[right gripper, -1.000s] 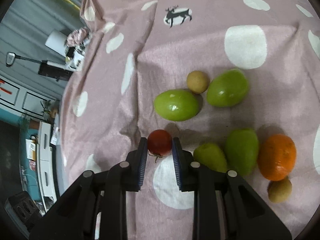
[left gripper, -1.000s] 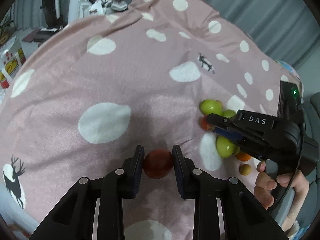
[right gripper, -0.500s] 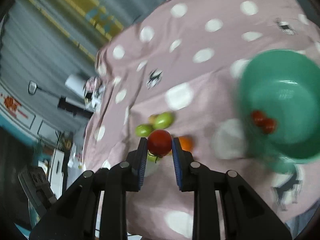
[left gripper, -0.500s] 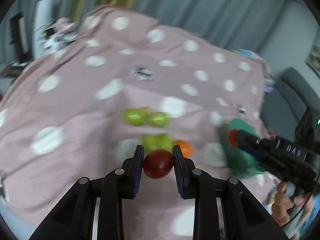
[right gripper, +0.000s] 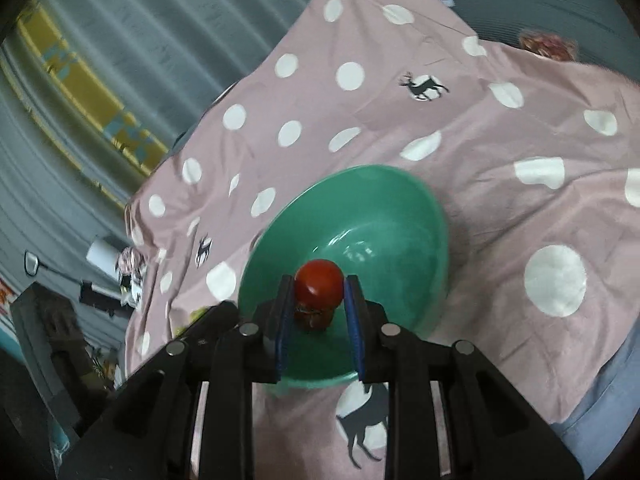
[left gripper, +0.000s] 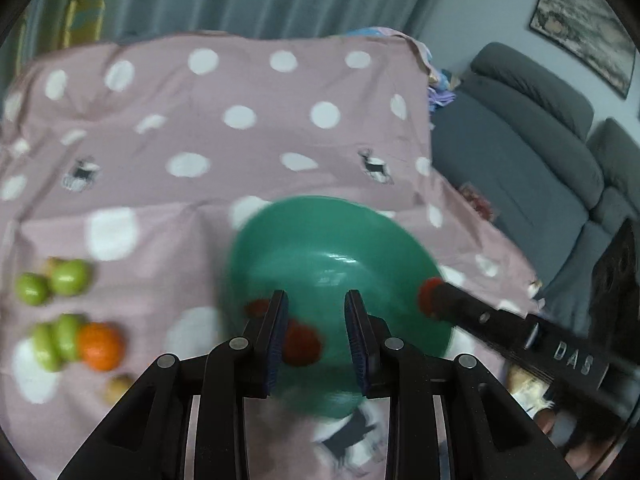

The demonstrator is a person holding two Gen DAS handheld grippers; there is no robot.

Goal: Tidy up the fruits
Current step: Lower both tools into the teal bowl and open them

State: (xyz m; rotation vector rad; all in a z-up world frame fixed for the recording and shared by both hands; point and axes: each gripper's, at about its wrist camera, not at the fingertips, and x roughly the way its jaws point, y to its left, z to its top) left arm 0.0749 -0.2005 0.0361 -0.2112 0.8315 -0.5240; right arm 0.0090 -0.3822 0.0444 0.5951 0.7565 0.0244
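1. The pink spotted cloth (left gripper: 248,92) covers the whole place where the fruits lie. Most of it is bare.
2. The green bowl (left gripper: 320,216) sits on the cloth. In the left view it is in the middle. This looks like the home for the red fruits.
3. The left tongs (left gripper: 316,300) hang over the bowl. They are wide apart and hold nothing.
4. The right tongs (right gripper: 319,280) are over the bowl too, and they pinch a red tomato (right gripper: 319,274). In the left view they come in from 3 o'clock.
5. Four green fruits (left gripper: 70,276) lie on the cloth, well apart from the bowl, out at 9 o'clock from it. None is in the bowl yet.
6. The orange (left gripper: 100,346) touches the lower green pair, at about 8 o'clock from the bowl. It waits on the cloth too.
7. Two loose tomatoes (left gripper: 300,344) show inside the bowl, below the left tongs. They are blurry, so I cannot tell if they lie flat yet.
8. A little brown fruit (left gripper: 118,386) lies at 6 o'clock from the orange. Another may peek out behind the upper green pair, but it is too blurry to be sure.
9. So I think the red ones are nearly done. Only the pinched tomato needs letting go. The green fruits, the orange and the brown ones are left to sort.
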